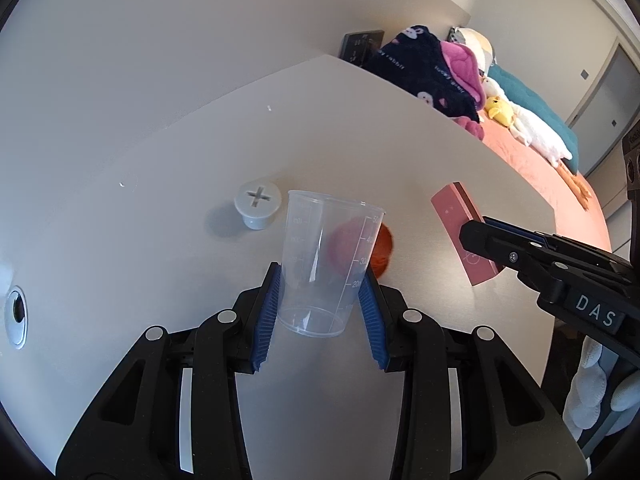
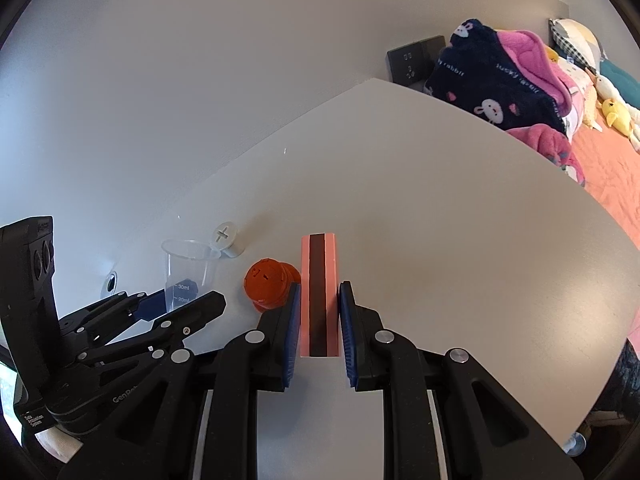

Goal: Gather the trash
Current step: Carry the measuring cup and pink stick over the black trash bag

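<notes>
A clear plastic measuring cup stands upright on the white table. My left gripper is closed around its lower part, both blue pads touching it; the cup also shows in the right wrist view. A pink box with a dark stripe lies flat on the table between the pads of my right gripper, which grip its sides; it shows in the left wrist view too. An orange plastic piece lies between cup and box, partly hidden behind the cup in the left wrist view.
A grey screw-shaped plug stands behind the cup. A cable hole sits at the table's left. Beyond the table's far edge is a bed with a dark blanket and plush toys. A wall socket is behind.
</notes>
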Motion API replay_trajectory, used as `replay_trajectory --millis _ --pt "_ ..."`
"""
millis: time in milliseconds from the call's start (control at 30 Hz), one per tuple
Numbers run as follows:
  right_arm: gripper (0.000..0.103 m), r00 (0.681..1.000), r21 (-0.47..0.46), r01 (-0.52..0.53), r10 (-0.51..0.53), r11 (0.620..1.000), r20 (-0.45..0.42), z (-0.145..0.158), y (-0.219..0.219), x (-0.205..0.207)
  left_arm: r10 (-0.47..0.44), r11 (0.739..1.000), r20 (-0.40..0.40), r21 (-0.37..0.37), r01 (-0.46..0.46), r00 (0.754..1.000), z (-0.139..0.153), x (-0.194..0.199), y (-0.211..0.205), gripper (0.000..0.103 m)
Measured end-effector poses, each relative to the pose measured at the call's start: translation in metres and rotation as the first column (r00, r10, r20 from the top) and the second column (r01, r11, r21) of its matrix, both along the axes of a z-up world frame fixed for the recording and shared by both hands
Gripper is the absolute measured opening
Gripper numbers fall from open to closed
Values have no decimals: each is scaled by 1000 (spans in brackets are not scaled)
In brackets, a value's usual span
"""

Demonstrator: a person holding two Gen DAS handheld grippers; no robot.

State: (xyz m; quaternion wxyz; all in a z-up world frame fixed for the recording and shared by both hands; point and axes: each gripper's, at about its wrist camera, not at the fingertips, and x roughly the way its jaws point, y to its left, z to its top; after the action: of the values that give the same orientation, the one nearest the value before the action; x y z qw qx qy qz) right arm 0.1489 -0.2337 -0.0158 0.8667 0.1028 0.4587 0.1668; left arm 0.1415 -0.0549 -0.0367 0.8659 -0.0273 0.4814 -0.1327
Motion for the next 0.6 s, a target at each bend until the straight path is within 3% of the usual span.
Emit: replay_trajectory --millis 600 --pt "20 994 48 91 -94 995 61 44 -59 -78 -105 994 52 0 105 993 37 -40 -61 38"
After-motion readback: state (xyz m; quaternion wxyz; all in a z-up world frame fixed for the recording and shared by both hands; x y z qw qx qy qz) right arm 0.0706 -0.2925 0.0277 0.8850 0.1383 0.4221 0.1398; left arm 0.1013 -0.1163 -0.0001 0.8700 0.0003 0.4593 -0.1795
